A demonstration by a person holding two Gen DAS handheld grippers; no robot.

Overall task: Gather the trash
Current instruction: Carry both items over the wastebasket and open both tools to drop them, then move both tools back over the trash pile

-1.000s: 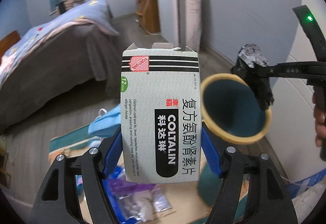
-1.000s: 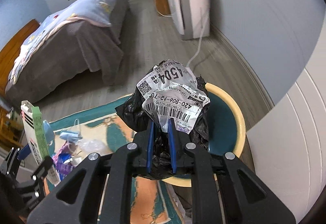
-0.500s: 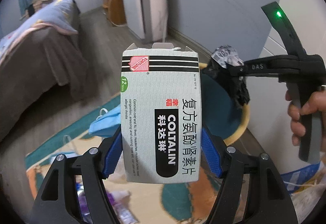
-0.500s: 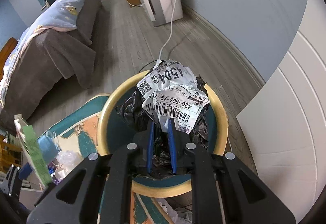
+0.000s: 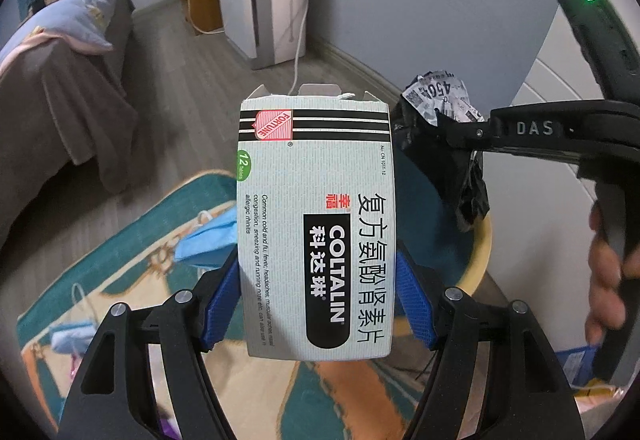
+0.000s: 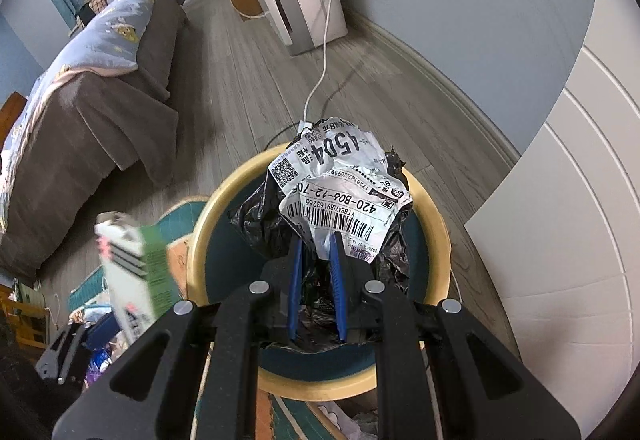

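Hovering over bin (image 6: pixel 320 384): right gripper (image 6: pixel 316 256) clamps crumpled black bag (image 6: pixel 264 220); left gripper (image 5: pixel 316 296) grips medicine box (image 5: pixel 316 224). Next: release bag, then box.

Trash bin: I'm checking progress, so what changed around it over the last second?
Both grippers closed in on the trash bin; the crumpled black bag now hangs over its mouth, the medicine box beside it. Both grips unchanged: nothing released.
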